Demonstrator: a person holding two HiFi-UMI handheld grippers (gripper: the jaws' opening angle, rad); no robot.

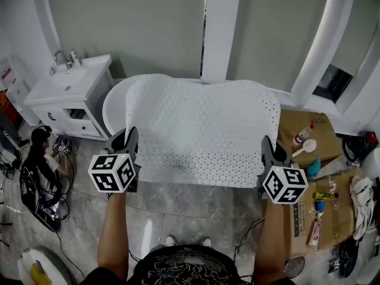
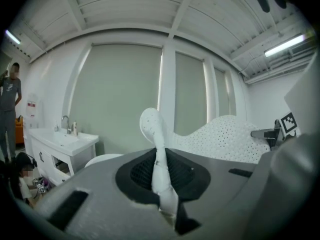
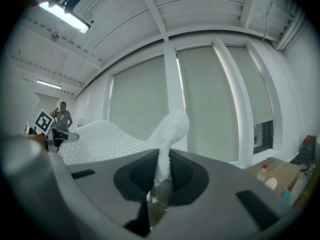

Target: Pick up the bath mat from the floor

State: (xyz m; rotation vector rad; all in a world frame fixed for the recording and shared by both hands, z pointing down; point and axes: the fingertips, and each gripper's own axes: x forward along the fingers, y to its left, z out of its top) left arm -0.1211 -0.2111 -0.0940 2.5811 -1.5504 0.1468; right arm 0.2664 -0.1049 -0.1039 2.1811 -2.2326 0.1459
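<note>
A white perforated bath mat [image 1: 202, 132] hangs spread out in the air between my two grippers, well off the floor. My left gripper [image 1: 129, 153] is shut on the mat's near left edge, and a fold of the bath mat [image 2: 159, 156] stands pinched between its jaws. At the near right edge my right gripper [image 1: 267, 159] is shut on the mat too, with a strip of the bath mat [image 3: 167, 149] clamped in its jaws. The far part of the mat bulges upward and hides most of the bathtub [image 1: 116, 103] behind it.
A white vanity with a sink [image 1: 71, 94] stands at the left, with cables and a person crouching [image 1: 41, 153] on the floor by it. Flattened cardboard [image 1: 309, 177] with bottles and small items lies at the right. Tall windows run along the back.
</note>
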